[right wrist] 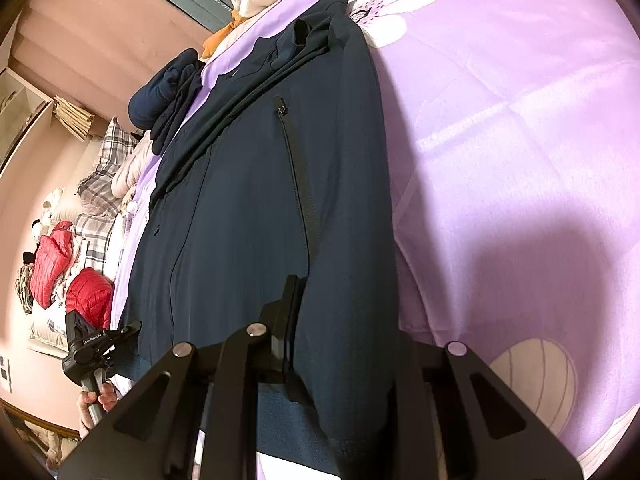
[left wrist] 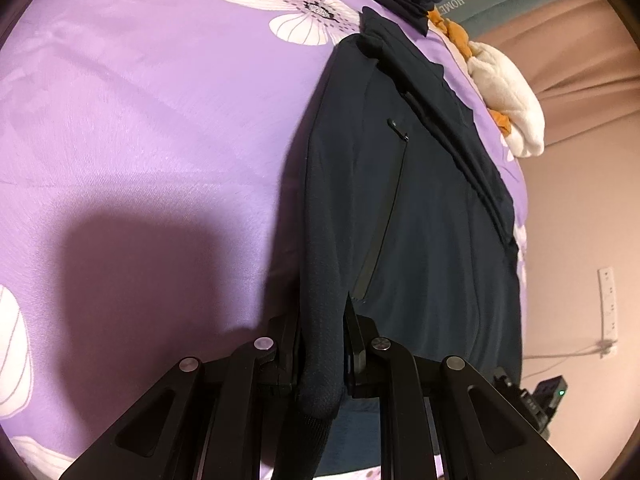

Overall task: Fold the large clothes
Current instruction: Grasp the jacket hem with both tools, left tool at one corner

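Two grippers are clamped on a dark navy jacket [left wrist: 420, 208]: the left gripper [left wrist: 324, 344] pinches one sleeve cuff, the right gripper [right wrist: 340, 344] the opposite sleeve. Beyond them the jacket lies on a purple flowered bedspread [left wrist: 160, 120], with another dark garment [right wrist: 168, 84] bunched near its collar.

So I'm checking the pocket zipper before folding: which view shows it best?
The right wrist view: the pocket zipper runs unobstructed down the navy jacket. The left wrist view shows it darker, its lower end behind the left gripper.
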The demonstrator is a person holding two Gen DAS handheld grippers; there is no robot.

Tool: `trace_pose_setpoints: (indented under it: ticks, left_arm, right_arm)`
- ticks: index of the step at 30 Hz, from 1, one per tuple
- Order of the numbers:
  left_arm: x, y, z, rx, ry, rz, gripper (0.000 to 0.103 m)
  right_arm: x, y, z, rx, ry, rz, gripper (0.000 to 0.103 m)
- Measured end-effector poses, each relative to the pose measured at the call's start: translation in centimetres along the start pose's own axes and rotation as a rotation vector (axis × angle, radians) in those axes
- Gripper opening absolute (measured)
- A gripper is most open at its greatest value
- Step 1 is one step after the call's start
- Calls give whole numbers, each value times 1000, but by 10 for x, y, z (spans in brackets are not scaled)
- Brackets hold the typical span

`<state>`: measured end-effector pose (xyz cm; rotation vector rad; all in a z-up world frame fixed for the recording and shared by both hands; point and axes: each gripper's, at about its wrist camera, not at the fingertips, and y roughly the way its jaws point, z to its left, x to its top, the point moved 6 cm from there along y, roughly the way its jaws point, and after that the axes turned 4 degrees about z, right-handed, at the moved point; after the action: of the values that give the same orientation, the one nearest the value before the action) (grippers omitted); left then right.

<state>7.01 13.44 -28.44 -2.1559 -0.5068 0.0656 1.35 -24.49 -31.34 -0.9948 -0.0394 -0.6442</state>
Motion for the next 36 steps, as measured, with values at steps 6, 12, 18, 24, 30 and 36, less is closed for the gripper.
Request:
trace_pose_setpoints:
  ticks: [6,12,18,24,30,36]
  left_arm:
    - [0,-1,-9,70,60,-23,17]
    - [-1,1,-14,119,89,-36,17]
    - [-2,-1,-21,159,115,-64,17]
    - [-1,-4,-28,177,144,-86,17]
    - [1,-6,-35,176,171,-97,12]
    - [1,-8,-38,170,184,-107,12]
  right_arm:
    - [0,-1,4,-16,-15,-5,17]
    - [0,-3,6,-24,-27,-15,14]
    - [2,-7,17,-31,-70,-33,12]
    - [3,-8,20,-28,-79,-42,11]
    - [2,-12,23,-7,-80,-55,11]
    - [0,-14,26,9,-84,-64,10]
